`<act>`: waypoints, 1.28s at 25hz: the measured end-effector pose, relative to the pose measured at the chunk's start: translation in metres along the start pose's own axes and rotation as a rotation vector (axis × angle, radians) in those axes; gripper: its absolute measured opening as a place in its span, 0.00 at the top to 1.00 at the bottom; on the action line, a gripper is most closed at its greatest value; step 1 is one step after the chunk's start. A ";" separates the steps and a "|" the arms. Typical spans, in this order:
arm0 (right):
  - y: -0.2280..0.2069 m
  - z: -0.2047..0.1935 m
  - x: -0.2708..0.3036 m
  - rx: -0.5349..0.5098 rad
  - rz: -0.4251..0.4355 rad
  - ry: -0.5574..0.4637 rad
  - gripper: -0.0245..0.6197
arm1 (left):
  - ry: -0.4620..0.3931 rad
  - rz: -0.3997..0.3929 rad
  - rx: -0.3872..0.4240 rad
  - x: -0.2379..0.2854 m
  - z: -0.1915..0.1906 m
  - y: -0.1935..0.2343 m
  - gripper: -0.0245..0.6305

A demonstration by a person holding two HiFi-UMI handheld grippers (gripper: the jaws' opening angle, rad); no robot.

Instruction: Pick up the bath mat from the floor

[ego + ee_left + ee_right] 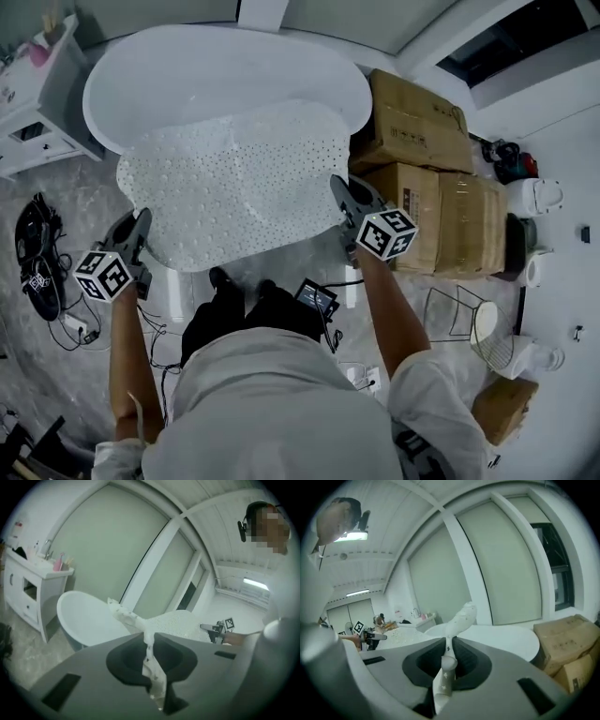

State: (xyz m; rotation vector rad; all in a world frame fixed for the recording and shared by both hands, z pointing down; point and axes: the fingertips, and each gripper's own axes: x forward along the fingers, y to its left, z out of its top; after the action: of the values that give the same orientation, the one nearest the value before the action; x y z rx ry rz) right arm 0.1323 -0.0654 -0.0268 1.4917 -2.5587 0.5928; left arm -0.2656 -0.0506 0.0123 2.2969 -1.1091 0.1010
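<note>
Left gripper (141,223): your jaws are pressed together on the left corner of the bath mat (234,183); a twisted tongue of white mat stands up from between them
Right gripper (341,187): your jaws are clamped on the mat's right corner, with a rolled fold of it sticking out past the tips
Bath mat: white and dotted with small holes, it is stretched nearly flat between your two grippers, clear of the floor (89,202); in the head view its far edge overlaps the near rim of the bathtub (187,56)
Near edge of mat: it curves just ahead of your shoes (218,279)
Room at your left: grey floor runs between the tub's left end and the white cabinet (42,122); a tangle of black cables (37,262) lies on the floor near the left gripper
Room at your right: stacked cardboard boxes (422,141) stand just beside the right gripper, against the tub's right end
Room at your feet: a small screen device (317,300) and cords lie on the floor
Bathtub: oval and white; its smooth inside shows beyond the mat
Cardboard boxes: flaps shut, contents hidden
Cabinet top: a pink item (58,564) and small bottles stand by a tap, too small to tell apart
</note>
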 end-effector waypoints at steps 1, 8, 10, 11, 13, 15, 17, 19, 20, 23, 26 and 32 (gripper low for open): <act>0.007 0.019 -0.014 -0.020 0.008 -0.043 0.89 | -0.036 -0.011 0.043 -0.006 0.022 -0.017 0.90; 0.042 0.102 -0.108 -0.102 0.041 -0.284 0.89 | -0.223 -0.016 0.302 -0.048 0.124 -0.143 0.90; 0.051 0.114 -0.134 -0.139 0.048 -0.320 0.89 | -0.230 -0.004 0.336 -0.059 0.128 -0.175 0.90; 0.055 0.119 -0.146 -0.146 0.056 -0.338 0.89 | -0.232 -0.003 0.348 -0.063 0.128 -0.190 0.90; 0.058 0.125 -0.170 -0.154 0.072 -0.366 0.89 | -0.244 -0.007 0.356 -0.067 0.125 -0.218 0.90; 0.057 0.123 -0.194 -0.160 0.088 -0.382 0.89 | -0.255 -0.015 0.351 -0.068 0.113 -0.244 0.90; 0.054 0.112 -0.213 -0.152 0.098 -0.386 0.89 | -0.253 -0.018 0.342 -0.070 0.094 -0.264 0.90; 0.050 0.097 -0.226 -0.129 0.110 -0.387 0.89 | -0.243 -0.017 0.325 -0.072 0.076 -0.278 0.90; 0.048 0.090 -0.231 -0.119 0.117 -0.387 0.89 | -0.235 -0.014 0.314 -0.073 0.067 -0.283 0.90; 0.049 0.070 -0.243 -0.111 0.133 -0.380 0.89 | -0.202 0.000 0.309 -0.079 0.047 -0.298 0.90; 0.056 0.058 -0.252 -0.114 0.138 -0.371 0.89 | -0.189 0.011 0.339 -0.090 0.040 -0.310 0.90; 0.063 0.054 -0.261 -0.070 0.116 -0.390 0.89 | -0.208 -0.002 0.350 -0.102 0.044 -0.309 0.90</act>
State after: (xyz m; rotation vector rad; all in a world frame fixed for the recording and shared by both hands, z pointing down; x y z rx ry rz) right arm 0.2154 0.1529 -0.1704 1.5751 -2.9347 0.2362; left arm -0.1116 0.1469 -0.2001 2.6675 -1.2762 0.0602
